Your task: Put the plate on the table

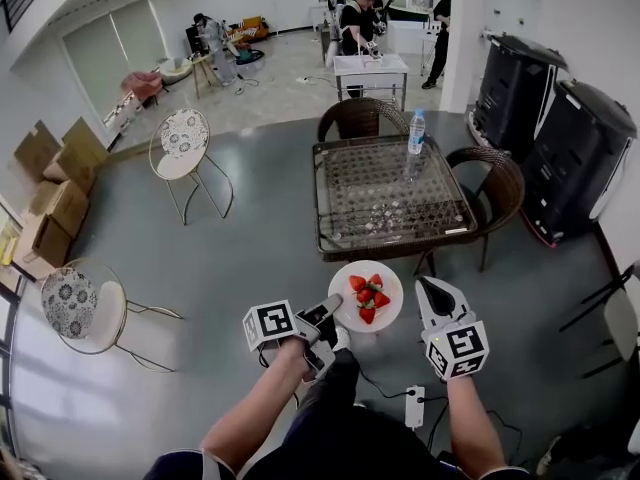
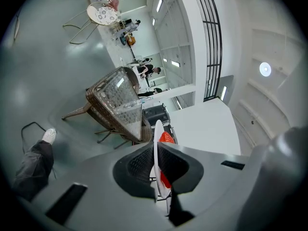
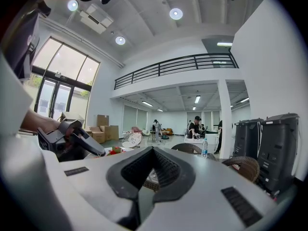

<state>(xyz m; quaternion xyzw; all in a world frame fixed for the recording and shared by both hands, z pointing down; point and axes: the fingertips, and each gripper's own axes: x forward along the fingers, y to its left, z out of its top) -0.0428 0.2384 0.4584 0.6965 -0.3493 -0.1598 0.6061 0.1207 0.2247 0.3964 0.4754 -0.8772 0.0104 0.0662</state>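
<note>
Gripping the white plate (image 1: pixel 389 306) by its left rim, the left tool (image 1: pixel 330 313) holds it in the air over the grey floor (image 1: pixel 250 258), on the near side of the bench (image 1: pixel 400 240) and not on it. In the left gripper view the two dark pads are pressed on the thin rim from both sides, and the plate is seen edge-on between them. Several red strawberries (image 1: pixel 368 296) lie in a small heap at the middle of the plate (one of them shows a green top). From the head view the plate looks level. The right tool (image 1: pixel 428 286) is just beside the right rim of the plate, with a small gap between them as far as I can see; its jaws are together at the tips and nothing is held in them. The bench has a glass top in a woven frame. A water bottle (image 1: pixel 416 131) stands upright near its far right corner. Two wicker chairs (image 1: pixel 362 118) stand at the bench, one at the far side and one at the right side.
</note>
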